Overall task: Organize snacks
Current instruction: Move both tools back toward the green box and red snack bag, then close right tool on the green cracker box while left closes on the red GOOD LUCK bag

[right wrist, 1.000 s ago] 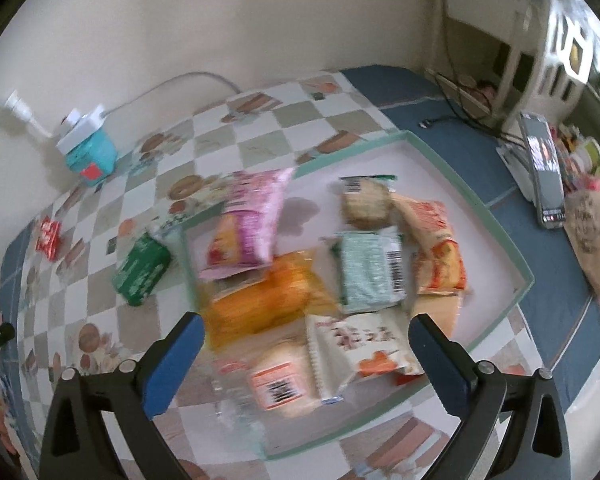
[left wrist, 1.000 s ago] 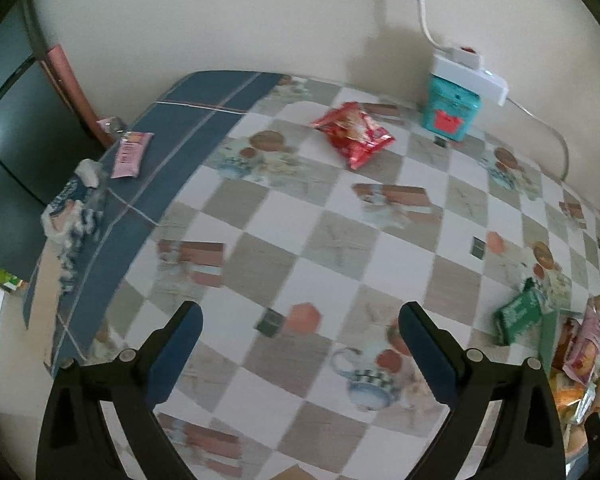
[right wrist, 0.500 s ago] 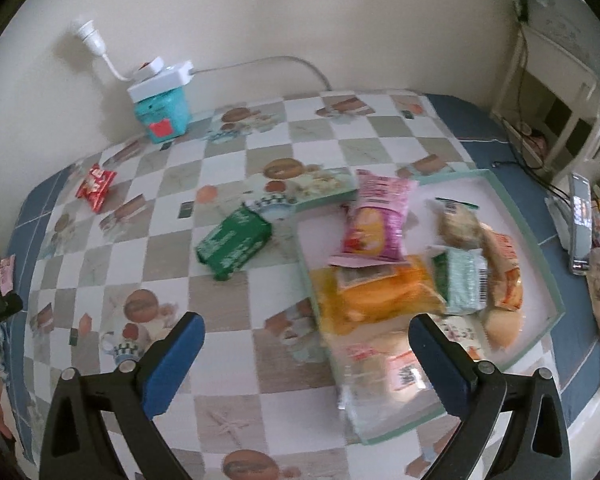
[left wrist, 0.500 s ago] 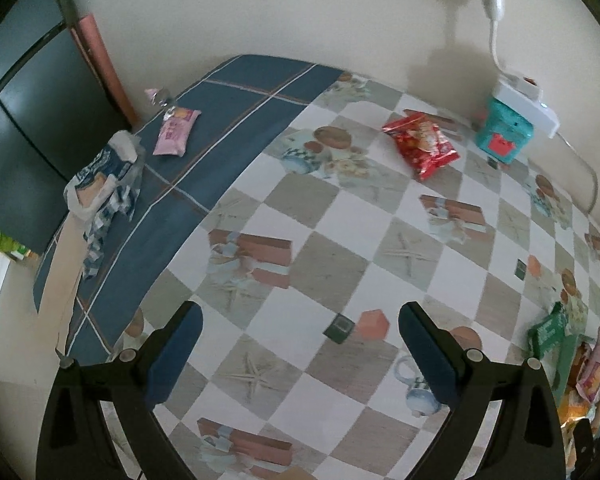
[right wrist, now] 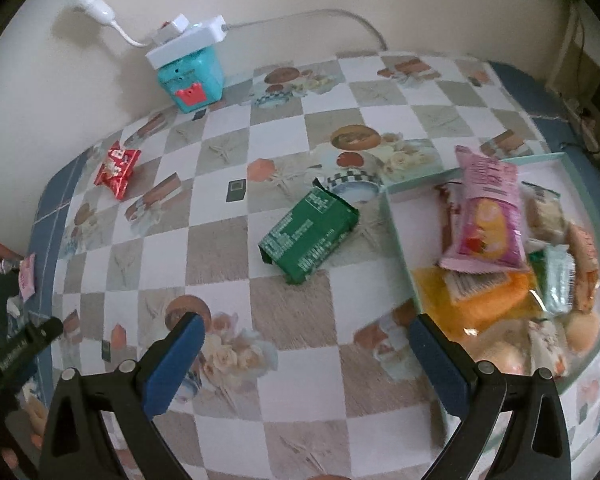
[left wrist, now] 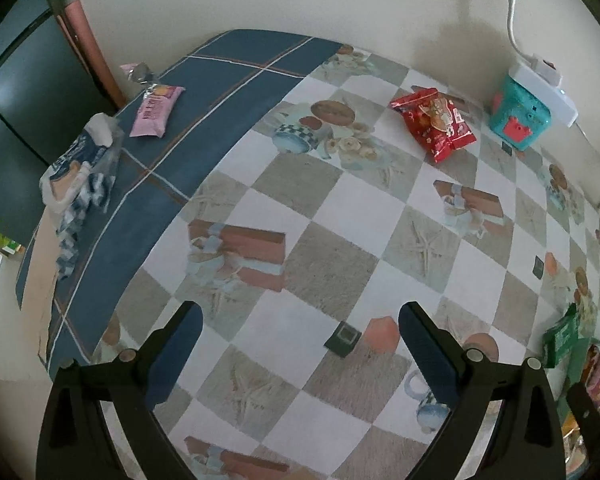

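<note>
The left gripper [left wrist: 299,334] hung over the checked bench [left wrist: 328,240] with its jaws spread wide and nothing between them; the right gripper [right wrist: 306,346] did likewise. Beyond the right jaws, at mid-frame, a green foil snack packet [right wrist: 309,237] lay flat, just left of the mint-rimmed white tray [right wrist: 398,224], which held a heap of packets topped by a pink snack bag [right wrist: 485,216]. In the left view, a red crinkled snack bag [left wrist: 434,123] lay upper right near a teal plastic box [left wrist: 520,120], and a pale pink wrapped bar [left wrist: 156,110] sat upper left on the blue border.
</note>
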A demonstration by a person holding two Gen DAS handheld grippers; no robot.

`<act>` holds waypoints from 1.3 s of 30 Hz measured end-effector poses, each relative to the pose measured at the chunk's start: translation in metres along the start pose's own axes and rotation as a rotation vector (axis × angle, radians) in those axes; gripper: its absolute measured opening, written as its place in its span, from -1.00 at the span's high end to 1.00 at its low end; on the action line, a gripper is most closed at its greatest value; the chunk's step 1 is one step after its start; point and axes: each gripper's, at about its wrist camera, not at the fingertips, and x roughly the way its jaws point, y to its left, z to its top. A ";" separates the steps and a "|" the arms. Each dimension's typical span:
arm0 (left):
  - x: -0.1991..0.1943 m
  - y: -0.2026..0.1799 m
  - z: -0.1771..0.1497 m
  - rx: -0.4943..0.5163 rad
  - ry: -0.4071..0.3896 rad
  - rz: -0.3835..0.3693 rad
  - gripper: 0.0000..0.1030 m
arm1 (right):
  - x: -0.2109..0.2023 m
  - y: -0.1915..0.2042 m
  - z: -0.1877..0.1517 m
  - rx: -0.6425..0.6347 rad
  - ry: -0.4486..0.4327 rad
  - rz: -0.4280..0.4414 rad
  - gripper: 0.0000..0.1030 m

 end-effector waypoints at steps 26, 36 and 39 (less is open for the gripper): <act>0.044 -0.032 0.069 0.150 0.033 -0.097 -0.91 | 0.073 -0.010 0.062 0.097 0.175 -0.023 -0.55; 0.065 -0.037 0.118 0.059 0.095 -0.257 -0.91 | 0.084 0.013 0.076 -0.072 0.199 -0.072 0.00; 0.070 -0.045 0.130 0.029 0.114 -0.307 -0.91 | 0.088 0.022 0.085 -0.124 0.186 -0.083 0.12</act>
